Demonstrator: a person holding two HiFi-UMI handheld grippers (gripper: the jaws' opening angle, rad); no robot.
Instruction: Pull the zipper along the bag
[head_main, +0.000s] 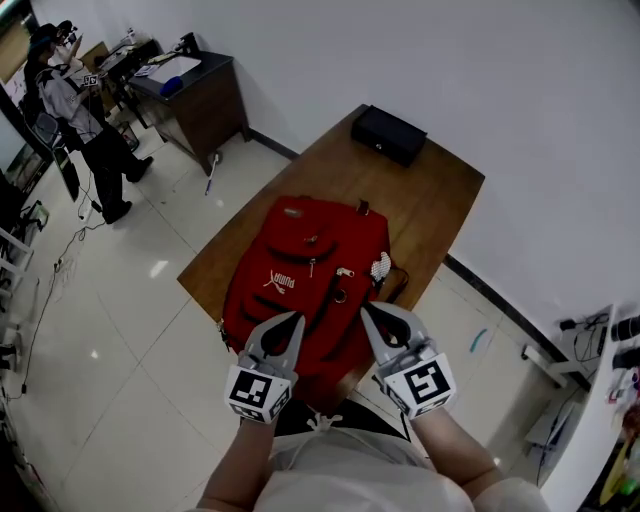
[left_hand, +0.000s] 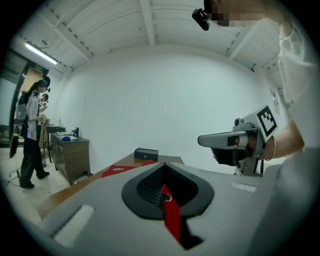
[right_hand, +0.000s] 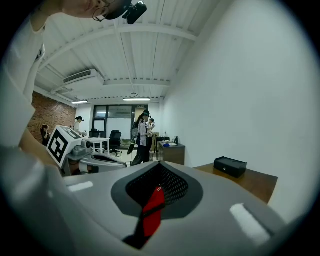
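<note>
1. Only the head view takes in the whole bag (head_main: 305, 270); it lies flat, front up, on the near half of the brown surface (head_main: 430, 200), with a black box (head_main: 388, 134) well apart at the far end; the left gripper (head_main: 293, 322) and the right gripper (head_main: 368, 312) sit side by side over the bag's near end, tips pointing away from the wearer.
2. The left gripper view catches only a low red sliver of the bag past its jaws, with the right gripper off to one side; the right gripper view shows none of the bag beyond its jaws, but takes in standing people (right_hand: 142, 140) at the back of the room.
3. In its own view each gripper has its jaws together; a narrow red strip (right_hand: 152, 212) fills the slit between them, and on the left gripper the strip carries a small metal ring (left_hand: 167, 198).
4. I cannot tell whether either strip is pinched or is simply the bag showing beneath; in the head view the bag's near end is covered by the grippers.
5. The bag is red with a white logo; its front pockets have metal zipper pulls (head_main: 344, 272); a pale mesh patch (head_main: 380, 267) sits at its right edge.
</note>
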